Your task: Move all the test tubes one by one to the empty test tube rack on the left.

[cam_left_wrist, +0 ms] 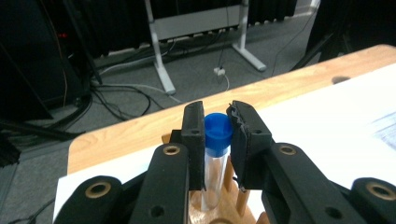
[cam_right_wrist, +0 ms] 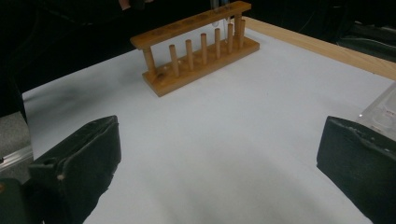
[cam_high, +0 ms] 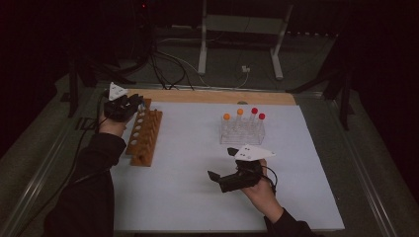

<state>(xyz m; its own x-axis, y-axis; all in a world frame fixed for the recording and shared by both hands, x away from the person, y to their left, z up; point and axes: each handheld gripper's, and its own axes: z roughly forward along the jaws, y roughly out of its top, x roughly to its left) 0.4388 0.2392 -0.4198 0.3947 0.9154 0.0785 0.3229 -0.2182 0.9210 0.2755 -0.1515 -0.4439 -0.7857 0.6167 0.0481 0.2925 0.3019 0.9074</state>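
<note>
No readable markings. My left claw (cam_left_wrist: 218,135) pinches the blue-capped tube (cam_left_wrist: 215,154), upright, cap up, probably entering the wooden rack's (cam_high: 144,136) far hole. Right claw (cam_right_wrist: 219,163) spread over the tabletop (cam_right_wrist: 224,135).

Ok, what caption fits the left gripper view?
Left gripper clamps a blue-capped test tube above the wooden rack.

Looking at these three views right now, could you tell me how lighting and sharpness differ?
High view: dim, the surroundings nearly black, white table sheet lit. Left gripper view: brighter, blue-capped tube sharp between the jaws. Right gripper view: wooden rack fairly sharp, near jaws soft and dark.
</note>
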